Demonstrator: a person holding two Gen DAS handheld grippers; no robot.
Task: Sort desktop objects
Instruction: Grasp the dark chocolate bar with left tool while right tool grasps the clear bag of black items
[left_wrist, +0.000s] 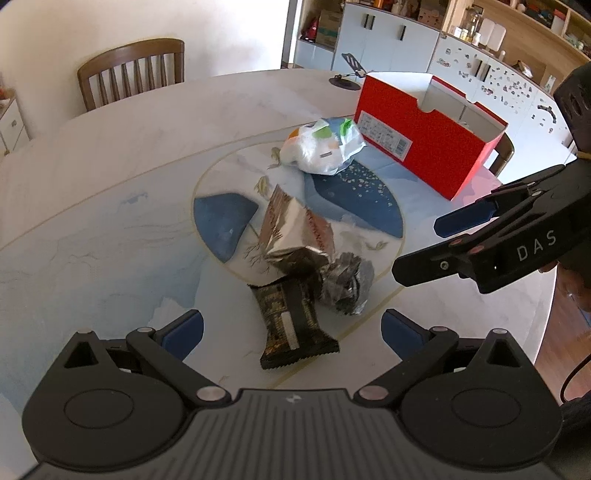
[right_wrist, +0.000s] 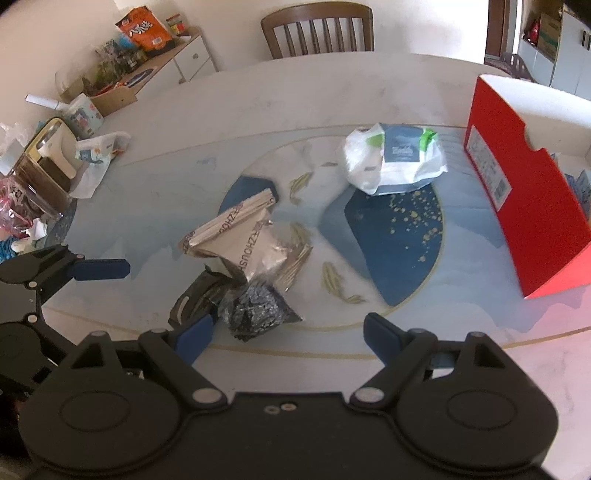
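A silver foil pouch (left_wrist: 293, 234) (right_wrist: 242, 242) lies mid-table, overlapping a dark snack packet (left_wrist: 291, 326) (right_wrist: 195, 299) and a crumpled clear bag of dark contents (left_wrist: 347, 282) (right_wrist: 258, 308). A white wet-wipes pack (left_wrist: 323, 146) (right_wrist: 397, 158) lies farther off, near an open red box (left_wrist: 424, 138) (right_wrist: 524, 192). My left gripper (left_wrist: 291, 332) is open, hovering just above the dark packet. My right gripper (right_wrist: 288, 334) is open, just short of the crumpled bag; it also shows in the left wrist view (left_wrist: 424, 242).
The round marble table (left_wrist: 110, 192) has a blue painted centre. A wooden chair (left_wrist: 131, 72) stands behind it. A phone stand (left_wrist: 349, 75) sits beyond the box. Clutter and a tissue pack (right_wrist: 98, 147) lie at the table's left edge, by a sideboard (right_wrist: 155, 70).
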